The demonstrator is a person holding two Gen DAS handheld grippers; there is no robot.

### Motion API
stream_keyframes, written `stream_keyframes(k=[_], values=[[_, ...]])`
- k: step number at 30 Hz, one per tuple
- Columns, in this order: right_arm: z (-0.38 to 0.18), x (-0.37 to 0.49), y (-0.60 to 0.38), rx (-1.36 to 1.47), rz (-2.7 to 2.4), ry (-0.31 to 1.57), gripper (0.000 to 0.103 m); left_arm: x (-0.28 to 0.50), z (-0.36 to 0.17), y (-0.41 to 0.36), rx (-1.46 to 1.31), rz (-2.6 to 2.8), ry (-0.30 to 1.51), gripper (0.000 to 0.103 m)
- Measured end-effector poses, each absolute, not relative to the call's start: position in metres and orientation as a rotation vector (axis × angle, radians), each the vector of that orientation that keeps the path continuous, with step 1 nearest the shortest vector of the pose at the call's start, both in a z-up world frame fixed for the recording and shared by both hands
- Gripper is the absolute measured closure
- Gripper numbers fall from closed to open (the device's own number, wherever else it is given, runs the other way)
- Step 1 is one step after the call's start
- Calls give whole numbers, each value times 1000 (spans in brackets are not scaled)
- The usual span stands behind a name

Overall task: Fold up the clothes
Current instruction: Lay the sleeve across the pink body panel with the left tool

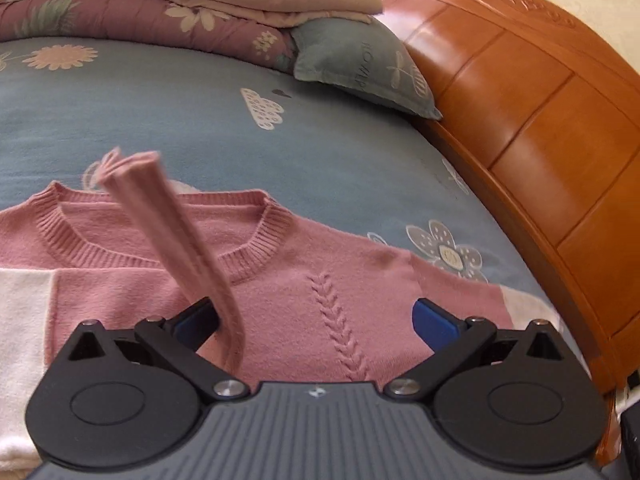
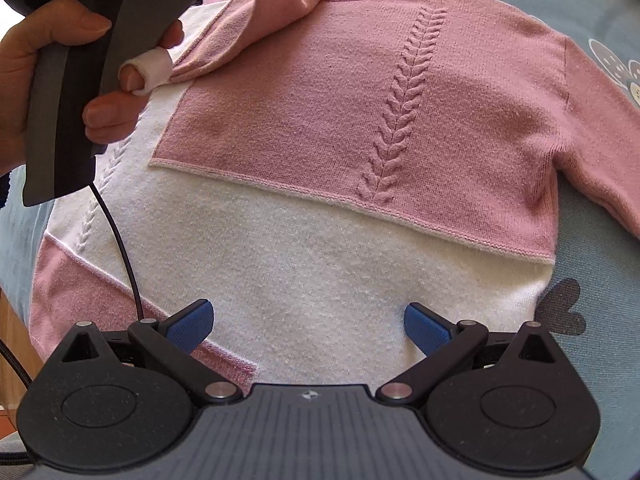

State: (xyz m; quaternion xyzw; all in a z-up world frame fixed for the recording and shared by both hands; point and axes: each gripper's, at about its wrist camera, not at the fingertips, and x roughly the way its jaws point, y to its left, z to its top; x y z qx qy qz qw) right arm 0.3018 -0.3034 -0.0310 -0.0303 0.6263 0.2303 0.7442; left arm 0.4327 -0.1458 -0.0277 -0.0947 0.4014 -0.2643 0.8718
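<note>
A pink and white sweater (image 2: 320,184) is laid flat, front up, on a blue flowered bed sheet (image 1: 180,120), its collar toward the folded quilts (image 1: 160,4) and grey pillow (image 1: 360,64) beside the wooden headboard (image 1: 540,120). One pink sleeve (image 1: 176,240) is seen lifted across the chest, blurred at its cuff. The left gripper (image 1: 316,320) is shown with its jaws spread wide; the sleeve lies against the left blue pad only, and whether it is actually held cannot quite be judged. In the right wrist view, that gripper's handle is grasped by a hand (image 2: 52,64) with a bandaged finger, its upper part cut off by the frame. The right gripper (image 2: 308,320) is held over the white hem with jaws wide apart, nothing between them. The far sleeve is cropped at the edge.
</note>
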Motion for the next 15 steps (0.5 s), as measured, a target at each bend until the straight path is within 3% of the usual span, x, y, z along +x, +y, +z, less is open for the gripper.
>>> stream_keyframes(k=[5,15], values=[[-32,302,-306,-48,499,1366,0,420,-36,-172,-44,-667,872,2],[-35,295,-295,-129,497,1349,0,418,-30,-94,-138,-424,882,1]])
